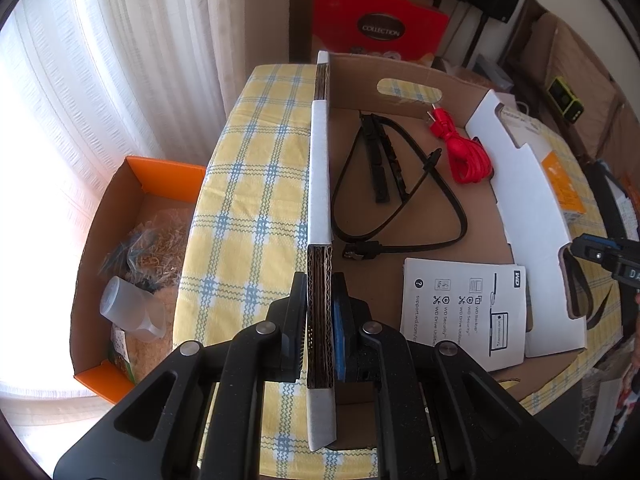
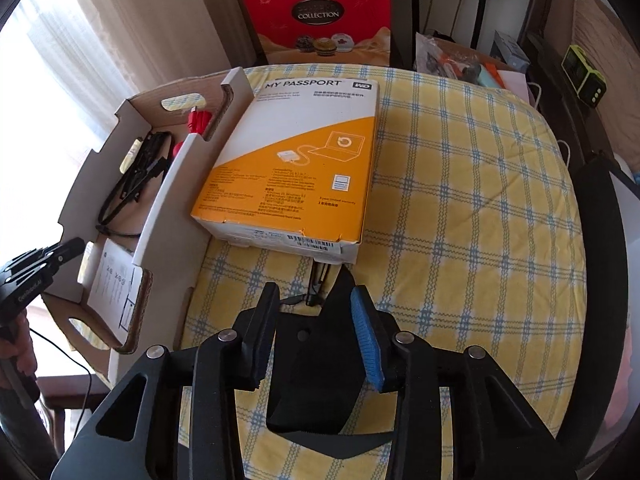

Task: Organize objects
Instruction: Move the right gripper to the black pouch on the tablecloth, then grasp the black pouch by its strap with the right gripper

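Tray (image 1: 440, 216): holds black cable (image 1: 400, 184), red cable (image 1: 466, 156), leaflet (image 1: 464, 312), ahead-right of left claw (image 1: 320, 312).
Left claw: clenched on tray wall.
Right claw (image 2: 316, 332): grasping a black object (image 2: 312, 364), unidentifiable.
Remaining: orange box (image 2: 296, 164) ahead on worktop (image 2: 460, 220), unpacked.

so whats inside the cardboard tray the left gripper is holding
In the cardboard tray lie a black cable, a red cable and a white leaflet. Its near end is hidden behind the left gripper, which is clamped on the wall.
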`<act>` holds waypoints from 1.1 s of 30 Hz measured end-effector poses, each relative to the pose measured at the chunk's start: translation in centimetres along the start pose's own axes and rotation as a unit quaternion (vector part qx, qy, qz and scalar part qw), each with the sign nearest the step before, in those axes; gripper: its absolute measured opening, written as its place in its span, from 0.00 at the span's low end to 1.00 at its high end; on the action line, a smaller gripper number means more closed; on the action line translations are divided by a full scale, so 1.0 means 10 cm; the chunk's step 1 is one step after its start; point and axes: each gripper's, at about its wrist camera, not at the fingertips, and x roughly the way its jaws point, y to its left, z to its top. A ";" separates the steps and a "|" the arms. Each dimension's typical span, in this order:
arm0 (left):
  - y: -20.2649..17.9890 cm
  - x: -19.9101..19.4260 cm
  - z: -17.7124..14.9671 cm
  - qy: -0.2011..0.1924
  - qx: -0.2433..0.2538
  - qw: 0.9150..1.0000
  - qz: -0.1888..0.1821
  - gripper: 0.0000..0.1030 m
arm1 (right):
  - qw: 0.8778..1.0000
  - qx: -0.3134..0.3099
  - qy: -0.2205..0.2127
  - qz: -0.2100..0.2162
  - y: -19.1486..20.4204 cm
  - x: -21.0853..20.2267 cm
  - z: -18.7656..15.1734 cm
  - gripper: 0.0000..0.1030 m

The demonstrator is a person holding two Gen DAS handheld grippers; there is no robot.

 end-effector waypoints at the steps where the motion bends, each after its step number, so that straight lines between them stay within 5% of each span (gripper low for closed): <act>1: 0.00 0.00 0.00 0.000 0.000 1.000 0.000 0.10 | 1.000 0.004 -0.001 0.001 -0.01 0.04 0.01 0.34; 13: -0.01 0.00 0.00 0.000 -0.001 1.000 0.000 0.10 | 1.000 0.007 0.003 -0.011 0.10 0.28 0.09 0.28; 15: -0.01 0.00 0.00 0.000 -0.001 1.000 0.000 0.10 | 1.000 -0.003 -0.002 -0.026 0.14 0.29 0.08 0.24; 17: -0.01 0.00 0.00 0.000 -0.001 1.000 0.000 0.10 | 0.999 -0.019 -0.004 -0.049 0.18 0.30 0.07 0.09; 23: -0.01 0.00 0.00 0.000 -0.002 1.000 -0.001 0.10 | 1.000 -0.008 0.001 -0.018 0.06 0.27 0.05 0.03; 33: -0.02 -0.01 0.00 0.000 -0.003 1.000 -0.001 0.10 | 1.000 0.013 -0.009 -0.001 -0.14 -0.06 -0.01 0.09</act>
